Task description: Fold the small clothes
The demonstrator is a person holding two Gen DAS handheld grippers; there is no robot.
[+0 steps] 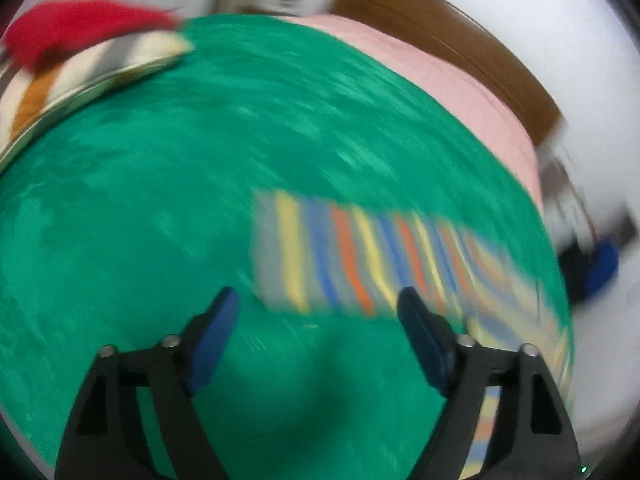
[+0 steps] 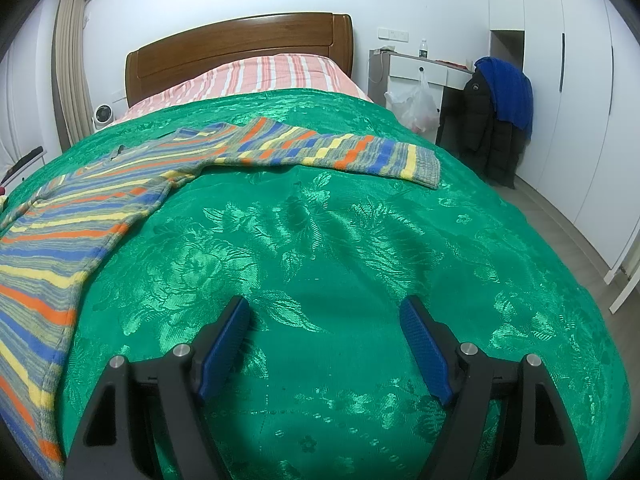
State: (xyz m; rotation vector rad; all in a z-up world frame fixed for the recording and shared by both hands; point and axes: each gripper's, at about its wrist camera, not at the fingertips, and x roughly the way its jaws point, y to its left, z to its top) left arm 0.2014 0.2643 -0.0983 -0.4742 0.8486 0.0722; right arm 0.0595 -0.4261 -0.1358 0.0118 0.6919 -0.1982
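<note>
A striped sweater in orange, blue, yellow and grey lies flat on the green bedspread, its body at the left. One sleeve stretches to the right across the bed. My right gripper hovers open over bare bedspread, well short of the sleeve. The left wrist view is heavily blurred. In it a striped sleeve lies just beyond my left gripper, whose jaws stand wide apart with only green cloth between them. The sleeve's near edge runs behind the right fingertip.
A wooden headboard and a pink striped sheet sit at the bed's far end. To the right stand a white nightstand, a plastic bag, dark and blue garments and wardrobe doors. A red item on pale cloth is blurred at upper left.
</note>
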